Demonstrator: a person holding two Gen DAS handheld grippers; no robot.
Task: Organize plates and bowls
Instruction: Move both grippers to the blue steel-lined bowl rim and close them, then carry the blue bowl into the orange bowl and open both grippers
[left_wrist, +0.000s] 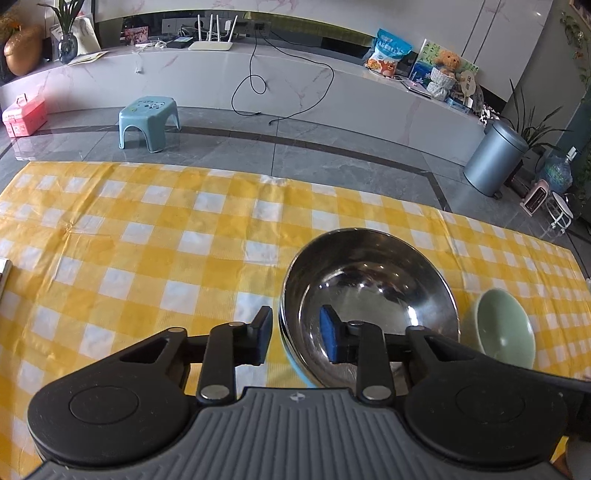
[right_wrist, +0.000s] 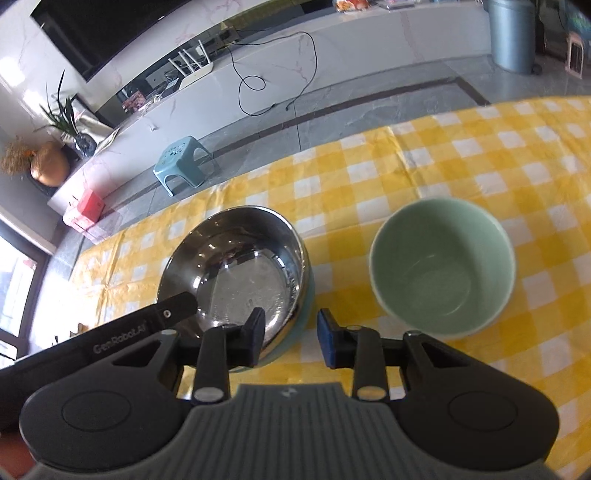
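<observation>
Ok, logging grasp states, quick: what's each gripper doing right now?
Left gripper: open, fingers straddling the steel bowl rim, not clamped.
Right gripper: open, empty, near the green bowl.

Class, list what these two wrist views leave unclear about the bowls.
- Steel bowl, left view: near rim hidden by the left gripper.
- Bluish thing under it: only an edge shows; unidentifiable.
- Green bowl, left view: base hidden by the gripper body.
- Other dishes: none in view.

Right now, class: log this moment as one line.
left gripper: open, straddling steel bowl rim | right gripper: open, empty | green bowl: upright on checked tablecloth
</observation>
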